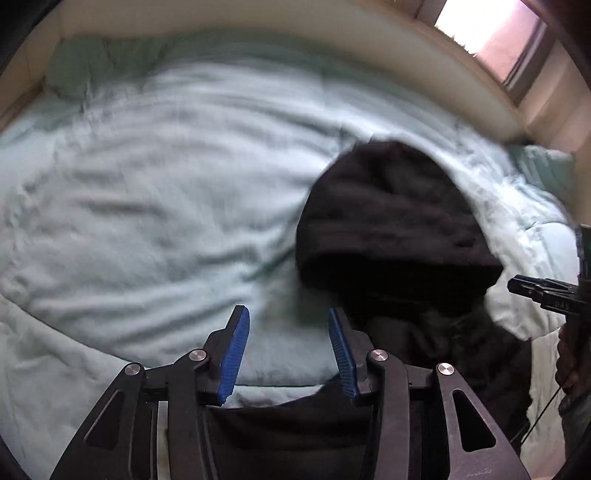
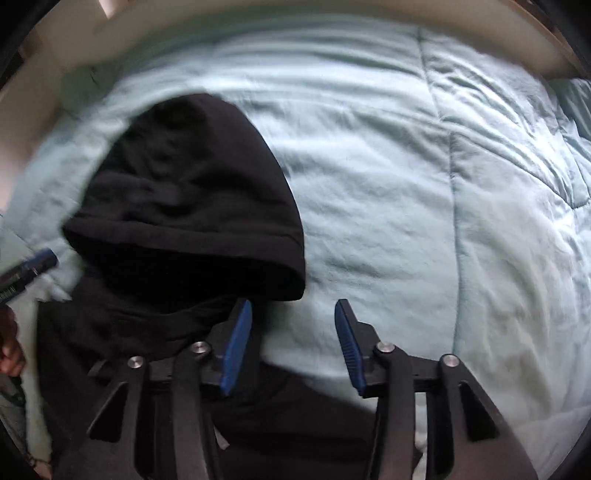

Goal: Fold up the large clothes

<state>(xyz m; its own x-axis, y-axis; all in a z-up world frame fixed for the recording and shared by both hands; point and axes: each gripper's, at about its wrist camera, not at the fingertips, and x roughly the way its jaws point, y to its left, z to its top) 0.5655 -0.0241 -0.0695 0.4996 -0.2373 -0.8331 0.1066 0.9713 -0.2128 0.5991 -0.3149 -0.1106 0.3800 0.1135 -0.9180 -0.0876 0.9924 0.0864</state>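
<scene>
A black hooded garment [image 1: 395, 221] lies on a pale blue-green comforter [image 1: 166, 192], hood pointing away from me. In the left wrist view it is right of my left gripper [image 1: 289, 321], which is open and empty above the comforter, with black cloth below its base. In the right wrist view the hoodie [image 2: 192, 199] lies to the left, and my right gripper [image 2: 293, 314] is open and empty, its left finger over the edge of the black cloth. The right gripper also shows at the left view's right edge [image 1: 524, 286]; the left gripper's blue tip shows at the right view's left edge [image 2: 33, 264].
The comforter [image 2: 424, 184] covers a bed that fills both views. A cream headboard or wall [image 1: 295, 22] runs along the far side. A bright window [image 1: 491, 26] is at the far right. Green pillows [image 1: 85, 62] lie at the far corners.
</scene>
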